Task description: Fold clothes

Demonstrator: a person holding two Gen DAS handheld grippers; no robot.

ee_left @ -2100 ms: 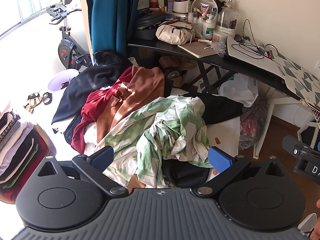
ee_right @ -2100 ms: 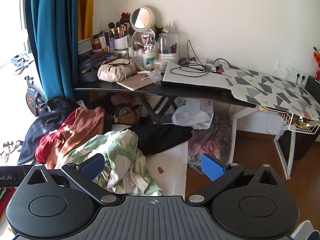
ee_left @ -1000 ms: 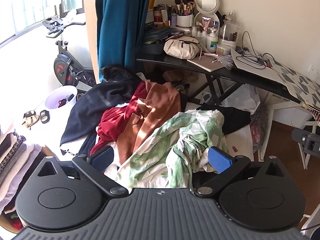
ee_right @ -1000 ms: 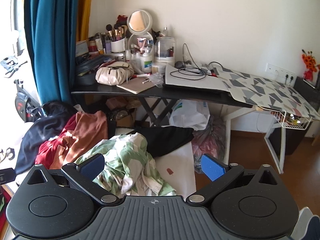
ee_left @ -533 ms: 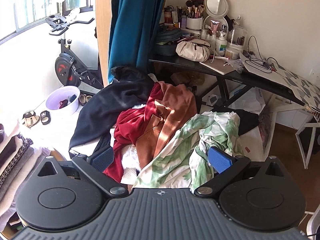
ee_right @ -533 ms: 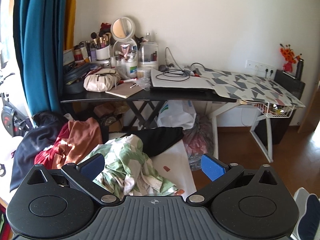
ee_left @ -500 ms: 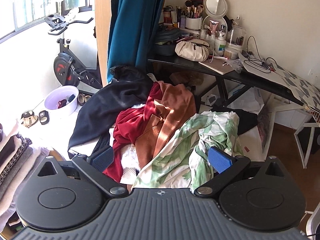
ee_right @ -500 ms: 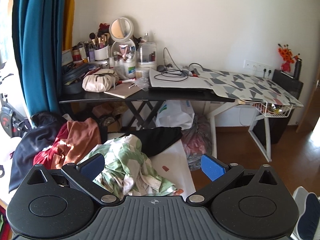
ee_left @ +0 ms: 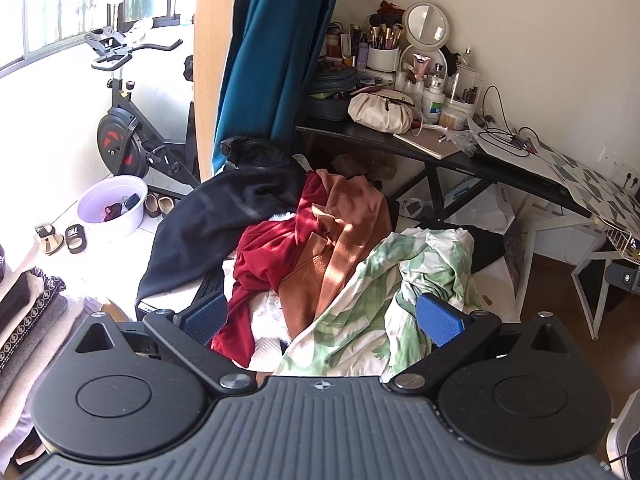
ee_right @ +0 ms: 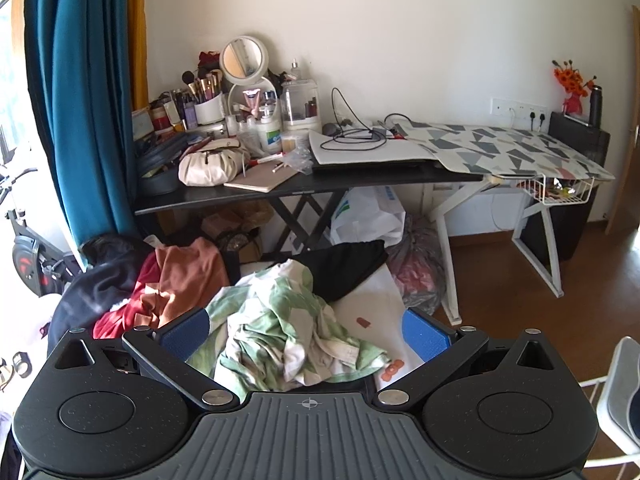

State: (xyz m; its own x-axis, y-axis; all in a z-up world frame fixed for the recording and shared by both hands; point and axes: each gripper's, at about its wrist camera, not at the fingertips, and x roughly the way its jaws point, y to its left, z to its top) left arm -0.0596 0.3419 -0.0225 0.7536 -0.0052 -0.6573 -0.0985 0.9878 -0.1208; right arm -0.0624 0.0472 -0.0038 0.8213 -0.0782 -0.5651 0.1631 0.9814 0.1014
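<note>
A heap of unfolded clothes lies on a white-sheeted bed. On top is a green-and-white leaf-print garment (ee_left: 392,280) (ee_right: 280,320), crumpled. Left of it lie a rust-orange garment (ee_left: 340,236) (ee_right: 188,272), a dark red one (ee_left: 264,256) and a large navy one (ee_left: 224,208). A black garment (ee_right: 344,268) lies behind the leaf print. My left gripper (ee_left: 324,314) hangs open above the heap, holding nothing. Above the leaf-print garment my right gripper (ee_right: 306,332) is also open and empty.
A black desk (ee_right: 280,194) crowded with cosmetics and a mirror stands behind the bed. An ironing board (ee_right: 520,148) stands to its right over wooden floor. A teal curtain (ee_left: 272,48), an exercise bike (ee_left: 128,136) and a white basin (ee_left: 112,204) are at the left. Folded clothes (ee_left: 24,320) are stacked at the near left.
Both grippers have drawn back and up from the heap, so more of the room shows. The left view has swung leftward. Both stayed open and empty.
</note>
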